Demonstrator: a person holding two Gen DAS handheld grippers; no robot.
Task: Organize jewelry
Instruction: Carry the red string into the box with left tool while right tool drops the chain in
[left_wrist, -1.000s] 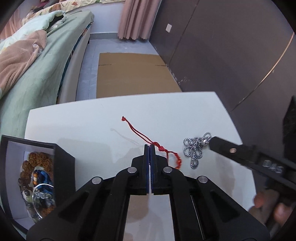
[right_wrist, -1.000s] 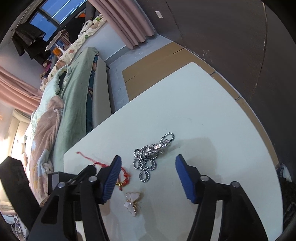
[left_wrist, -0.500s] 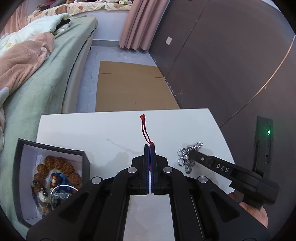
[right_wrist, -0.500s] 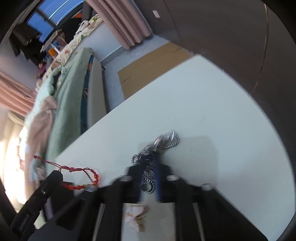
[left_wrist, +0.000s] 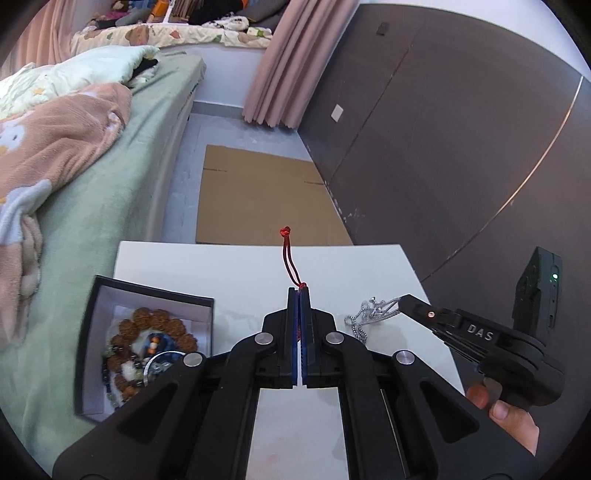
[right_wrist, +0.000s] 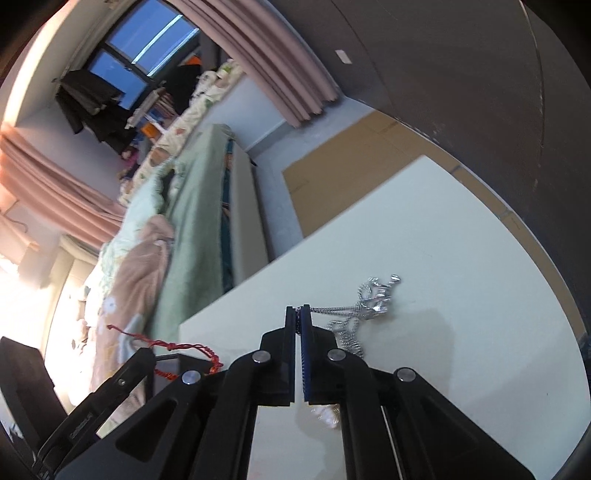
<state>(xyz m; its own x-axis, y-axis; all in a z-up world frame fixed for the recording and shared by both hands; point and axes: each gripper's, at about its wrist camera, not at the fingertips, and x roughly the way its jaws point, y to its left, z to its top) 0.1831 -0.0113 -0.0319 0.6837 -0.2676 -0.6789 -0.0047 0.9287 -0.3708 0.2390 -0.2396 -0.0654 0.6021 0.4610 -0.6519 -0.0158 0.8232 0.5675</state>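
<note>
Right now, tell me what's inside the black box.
The black box holds brown bead bracelets, darker beads and a silvery ring. The left hand-held gripper covers its near corner.

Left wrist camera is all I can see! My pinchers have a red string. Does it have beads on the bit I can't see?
Observer: Yes. From the right wrist camera, the red string bracelet has small red beads on the part that hangs below the left gripper.
Child: Is the other pincher holding the shiny chain?
Observer: Yes. The right gripper is shut on one strand of the silver chain; the strand runs out taut and the rest trails on the white table.
Child: Anything else left on the table?
Observer: A pale, blurred piece lies under the right gripper's fingers. It is too blurred to say what it is.
</note>
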